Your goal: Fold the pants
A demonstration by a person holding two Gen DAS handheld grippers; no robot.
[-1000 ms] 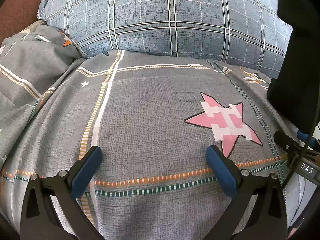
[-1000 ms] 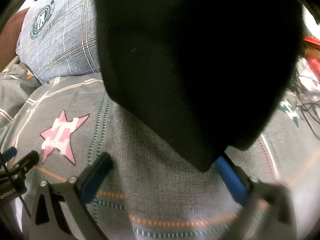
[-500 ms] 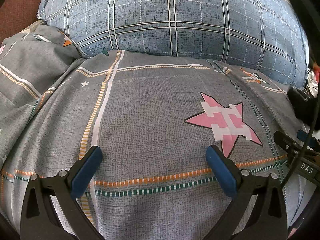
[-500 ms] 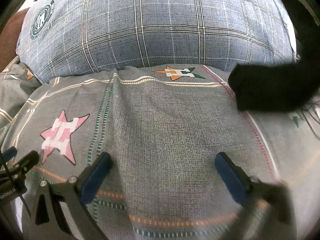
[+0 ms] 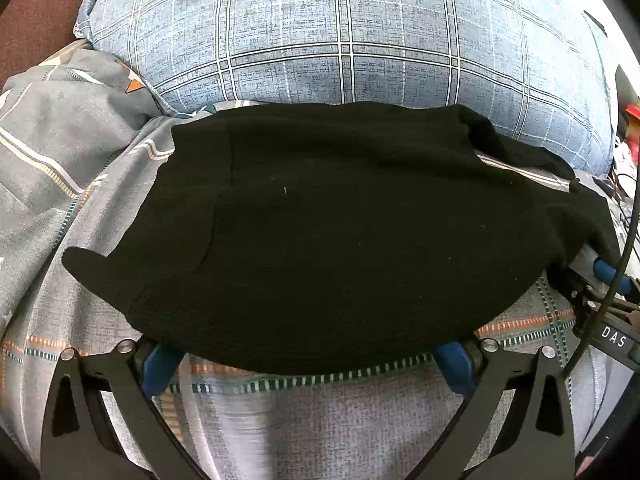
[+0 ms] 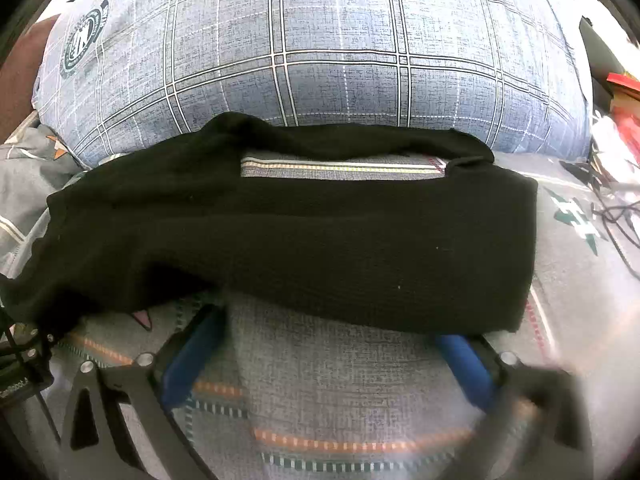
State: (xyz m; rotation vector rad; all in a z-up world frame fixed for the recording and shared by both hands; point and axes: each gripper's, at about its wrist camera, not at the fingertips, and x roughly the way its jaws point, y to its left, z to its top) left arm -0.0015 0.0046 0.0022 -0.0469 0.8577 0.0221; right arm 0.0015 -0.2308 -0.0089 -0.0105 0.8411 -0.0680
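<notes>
Black pants (image 5: 340,232) lie spread across the grey patterned bed cover (image 5: 320,420), just in front of both grippers; they also show in the right wrist view (image 6: 320,240). My left gripper (image 5: 308,344) is open, and the pants' near edge drapes over its blue fingertips (image 5: 452,364). My right gripper (image 6: 328,344) is open, and the cloth's near edge covers the tips of its blue fingers (image 6: 188,360). Neither gripper grips the cloth. The two pant legs part at the far side, showing a strip of cover (image 6: 340,168).
A large blue plaid pillow (image 5: 340,32) lies right behind the pants. Rumpled grey bedding (image 5: 52,128) rises at the left. Cables and red items (image 6: 616,120) lie at the far right. The right gripper's body (image 5: 608,320) shows at the left wrist view's right edge.
The black pants, which swung through the air on the right a second ago, have dropped onto the cover in front of both grippers. The grippers have stayed in place, open.
</notes>
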